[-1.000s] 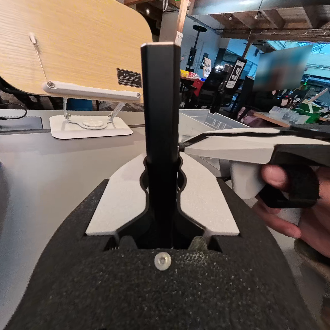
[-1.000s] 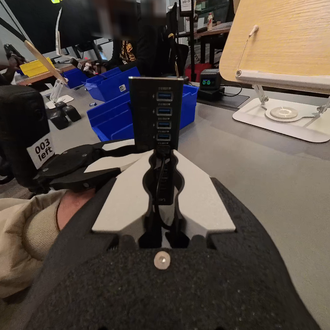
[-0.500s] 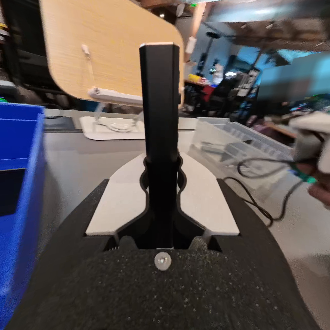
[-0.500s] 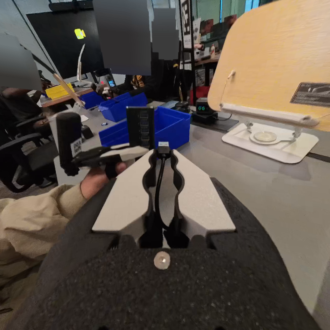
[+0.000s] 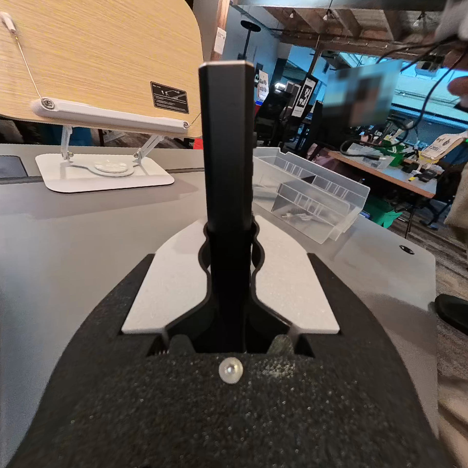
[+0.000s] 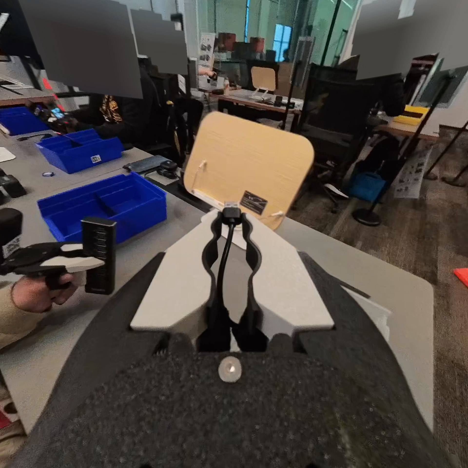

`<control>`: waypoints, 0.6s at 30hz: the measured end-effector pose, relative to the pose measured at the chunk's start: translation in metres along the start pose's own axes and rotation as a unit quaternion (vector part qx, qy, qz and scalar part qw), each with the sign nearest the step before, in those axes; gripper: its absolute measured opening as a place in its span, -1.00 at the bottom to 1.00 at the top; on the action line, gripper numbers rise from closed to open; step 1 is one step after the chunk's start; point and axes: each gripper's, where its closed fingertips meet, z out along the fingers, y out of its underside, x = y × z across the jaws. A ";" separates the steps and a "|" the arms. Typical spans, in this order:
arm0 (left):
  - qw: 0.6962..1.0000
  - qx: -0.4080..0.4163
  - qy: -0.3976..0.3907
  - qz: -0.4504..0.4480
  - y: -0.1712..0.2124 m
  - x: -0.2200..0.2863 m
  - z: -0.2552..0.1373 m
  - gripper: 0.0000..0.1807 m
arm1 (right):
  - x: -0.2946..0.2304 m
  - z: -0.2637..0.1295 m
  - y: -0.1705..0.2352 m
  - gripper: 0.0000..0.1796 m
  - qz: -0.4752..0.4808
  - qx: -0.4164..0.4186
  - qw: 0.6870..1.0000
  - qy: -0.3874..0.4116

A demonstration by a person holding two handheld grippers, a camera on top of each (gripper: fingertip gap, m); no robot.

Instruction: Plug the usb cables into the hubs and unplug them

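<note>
Above the near edge of the grey tabletop (image 5: 76, 253), the left gripper (image 5: 229, 228) was clamped on the tall black rectangular USB hub (image 5: 226, 152), which stood upright between its jaws. The right gripper (image 6: 231, 217) was closed on the black USB cable (image 6: 224, 253), pinching it just behind the metal plug (image 6: 231, 204).

A second earlier that plug had sat in the hub's lowest port. Now it was out, the two grippers were well apart, and the right one had swung up and away. By my reckoning, this unplugging was done, and the cable could go down or into another port.

Further back, the blue plastic divided bin (image 6: 106, 200) sat towards the left edge, the clear plastic organiser tray (image 5: 316, 192) towards the right, and the pale wooden board on its white stand (image 5: 101, 63) at the far edge.
</note>
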 end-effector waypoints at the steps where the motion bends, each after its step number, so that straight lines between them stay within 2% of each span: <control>1: 1.000 0.000 0.000 0.000 0.000 0.000 0.000 -0.69 | 0.015 0.003 0.014 -0.84 0.010 -0.011 1.000 0.012; 3: 1.000 0.003 0.007 -0.005 -0.001 0.003 0.000 -0.69 | 0.034 0.014 0.051 -0.84 0.042 -0.024 0.999 0.010; 6: 1.000 0.000 0.011 -0.018 0.001 0.002 0.001 -0.69 | 0.051 0.030 0.127 -0.84 0.101 -0.075 0.992 0.000; 10: 1.000 -0.008 0.006 -0.016 0.004 0.000 0.002 -0.69 | 0.057 0.031 0.233 -0.84 0.142 -0.210 0.967 0.033; 13: 1.000 -0.010 0.011 -0.015 0.005 0.003 0.004 -0.69 | 0.058 0.027 0.299 -0.84 0.167 -0.309 0.935 0.046; 15: 1.000 -0.015 0.017 -0.019 0.008 0.004 0.006 -0.69 | 0.048 0.031 0.319 -0.84 0.162 -0.352 0.921 0.029; 18: 0.999 -0.024 0.018 -0.012 0.012 0.006 0.009 -0.69 | 0.041 0.042 0.321 -0.84 0.079 -0.372 0.924 0.051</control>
